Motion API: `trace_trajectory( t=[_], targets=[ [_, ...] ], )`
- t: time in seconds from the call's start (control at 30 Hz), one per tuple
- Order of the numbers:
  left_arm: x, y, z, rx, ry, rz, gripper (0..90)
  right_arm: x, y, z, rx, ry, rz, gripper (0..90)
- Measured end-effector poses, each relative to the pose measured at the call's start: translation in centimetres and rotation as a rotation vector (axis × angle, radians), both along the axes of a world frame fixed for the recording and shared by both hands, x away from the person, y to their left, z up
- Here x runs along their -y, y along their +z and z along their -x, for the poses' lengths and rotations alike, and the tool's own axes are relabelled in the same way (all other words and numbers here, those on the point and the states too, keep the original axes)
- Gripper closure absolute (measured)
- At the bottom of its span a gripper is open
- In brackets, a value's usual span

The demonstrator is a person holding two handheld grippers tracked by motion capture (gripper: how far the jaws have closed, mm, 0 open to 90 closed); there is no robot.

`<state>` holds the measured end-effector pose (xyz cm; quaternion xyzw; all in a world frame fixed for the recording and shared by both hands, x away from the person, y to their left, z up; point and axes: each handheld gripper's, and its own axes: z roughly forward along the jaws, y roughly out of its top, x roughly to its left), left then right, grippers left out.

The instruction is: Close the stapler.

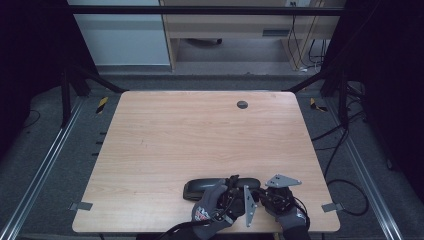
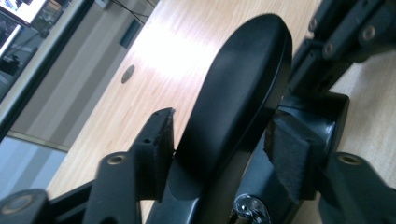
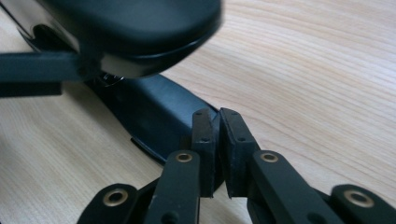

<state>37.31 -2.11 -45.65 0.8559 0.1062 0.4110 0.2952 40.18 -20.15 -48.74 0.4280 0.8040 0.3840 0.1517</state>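
I am seeing the left gripper (image 2: 219, 144) with its jaws standing apart around the raised black top arm of the stapler (image 2: 238, 88) — one pad touching, the other just clear. My right gripper (image 3: 218, 140) is keeping its jaws nearly together on the thin edge of the stapler's base, lying at the desk's (image 1: 165, 145) near edge.

A black stapler (image 1: 220, 187) lies near the table's near edge, right of centre — long axis running left to right. Its rounded top arm (image 2: 238, 84) is lifted off the flat base (image 3: 154, 116) — hinged open.
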Motion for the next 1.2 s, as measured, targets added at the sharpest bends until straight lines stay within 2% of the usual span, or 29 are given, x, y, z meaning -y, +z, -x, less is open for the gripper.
trace_trajectory(
  t=[0.1, 0.23, 0.27, 0.3, 0.4, 0.53, 0.57, 0.6, 0.67, 0.73, 0.87, 0.97, 1.0, 1.03, 1.07, 1.2],
  targets=[
    [-0.1, 0.3, 0.3, -0.003, -0.017, -0.003, 40.5, 0.2, 0.0, -0.1, 0.006, -0.01, -0.002, 81.4],
    [-0.2, 1.0, 0.6, -0.02, -0.023, 0.019, 38.9, 0.6, 0.1, -0.2, 0.011, -0.025, -0.01, 77.9],
    [-0.4, 1.5, 0.7, -0.044, -0.031, 0.038, 38.9, 0.7, 0.2, -0.1, 0.01, -0.031, -0.01, 77.2],
    [-0.4, 1.5, 0.7, -0.044, -0.031, 0.038, 38.8, 0.7, 0.2, -0.1, 0.01, -0.031, -0.01, 77.2],
    [-0.6, 2.2, 0.8, -0.077, -0.042, 0.065, 38.7, 0.8, 0.2, -0.2, 0.016, -0.035, -0.012, 76.2],
    [-1.2, 3.0, 0.8, -0.113, -0.049, 0.093, 41.6, 1.0, 0.3, -0.3, 0.014, -0.044, -0.016, 79.1],
    [-1.3, 3.1, 0.8, -0.122, -0.051, 0.105, 41.6, 1.0, 0.3, -0.3, 0.014, -0.044, -0.016, 79.1],
    [-1.7, 3.4, 0.6, -0.147, -0.05, 0.128, 42.9, 1.3, 0.3, -0.4, 0.023, -0.048, -0.016, 80.7],
    [-1.9, 3.6, 0.6, -0.153, -0.052, 0.131, 43.6, 1.4, 0.4, -0.4, 0.023, -0.056, -0.019, 81.4],
    [-2.3, 4.0, 0.4, -0.165, -0.055, 0.152, 44.9, 1.8, 0.5, -0.5, 0.029, -0.07, -0.025, 83.9],
    [-3.1, 4.7, 0.1, -0.171, -0.043, 0.178, 48.3, 2.5, 0.8, -0.6, 0.046, -0.103, -0.035, 89.9],
    [-4.0, 5.2, -0.2, -0.173, -0.027, 0.2, 49.1, 2.7, 1.1, -0.5, 0.052, -0.121, -0.041, 90.0],
    [-4.7, 5.5, -0.5, -0.18, -0.016, 0.226, 49.5, 3.0, 1.3, -0.5, 0.057, -0.131, -0.048, 90.0],
    [-4.7, 5.5, -0.5, -0.18, -0.016, 0.226, 49.8, 3.0, 1.3, -0.5, 0.057, -0.131, -0.048, 90.0],
    [-5.5, 5.8, -0.8, -0.181, 0.0, 0.243, 50.0, 3.1, 1.6, -0.5, 0.062, -0.142, -0.053, 90.0],
    [-6.8, 6.2, -1.3, -0.181, 0.027, 0.264, 50.4, 3.3, 2.1, -0.7, 0.075, -0.152, -0.068, 90.0]
  ],
)
